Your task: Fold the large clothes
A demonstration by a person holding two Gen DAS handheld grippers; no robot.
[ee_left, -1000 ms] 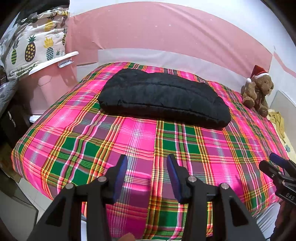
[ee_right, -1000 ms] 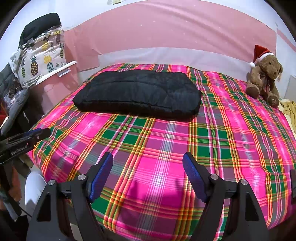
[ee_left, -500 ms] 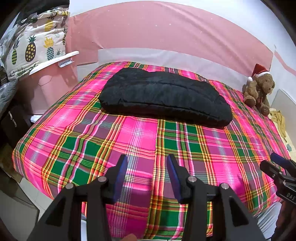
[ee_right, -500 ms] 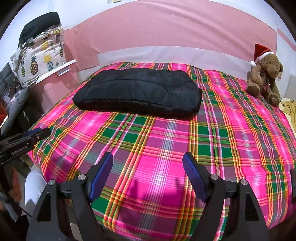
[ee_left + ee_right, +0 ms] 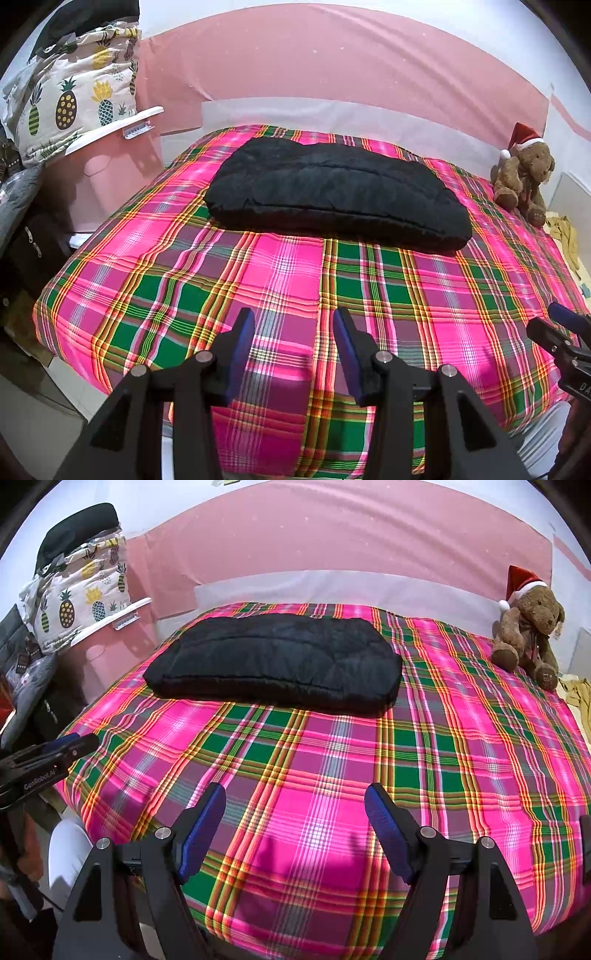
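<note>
A black padded garment (image 5: 332,194) lies folded into a long flat bundle across the far half of the bed; it also shows in the right wrist view (image 5: 277,662). My left gripper (image 5: 293,321) is open and empty above the bed's near edge, well short of the garment. My right gripper (image 5: 295,797) is open wider and empty, also over the near part of the bed. The right gripper's tip shows at the right edge of the left wrist view (image 5: 561,325), and the left gripper shows at the left of the right wrist view (image 5: 55,753).
The bed wears a pink and green plaid sheet (image 5: 258,280). A teddy bear in a Santa hat (image 5: 528,635) sits at the far right corner. A pineapple-print bundle (image 5: 77,99) rests on a pink stand at the left. Yellow cloth (image 5: 576,694) lies by the right edge.
Both views have shifted very slightly, with the garment sitting a touch lower in frame. The garment has not moved and both grippers stay open.
</note>
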